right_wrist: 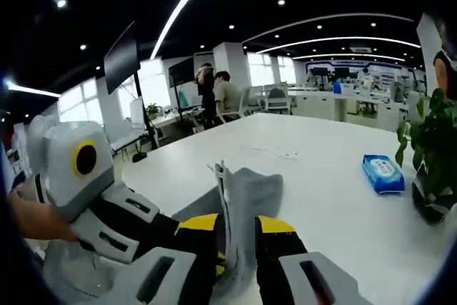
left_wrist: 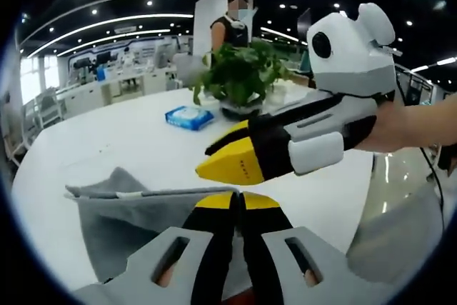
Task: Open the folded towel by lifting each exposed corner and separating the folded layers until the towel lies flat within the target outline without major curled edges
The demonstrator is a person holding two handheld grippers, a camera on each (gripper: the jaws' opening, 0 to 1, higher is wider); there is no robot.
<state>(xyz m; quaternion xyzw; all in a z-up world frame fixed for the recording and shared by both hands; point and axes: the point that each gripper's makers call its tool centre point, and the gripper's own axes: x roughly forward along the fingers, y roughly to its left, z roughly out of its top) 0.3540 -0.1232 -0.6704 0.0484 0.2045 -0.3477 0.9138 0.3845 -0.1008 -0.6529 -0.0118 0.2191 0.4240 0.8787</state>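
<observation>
On the white table (left_wrist: 93, 141) we see the grey towel (left_wrist: 121, 208), both grippers clenched on its raised edge: left gripper (left_wrist: 239, 201), right gripper (right_wrist: 239, 233). Blue packet (right_wrist: 383, 173) lettering is unreadable.

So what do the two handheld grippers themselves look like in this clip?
Both match: the left gripper and right gripper have black fingers with yellow tips, set in light grey slotted housings. Each carries a white and grey box on top. Small dark markings run along a yellow tip of the right gripper. No sleeves visible.
</observation>
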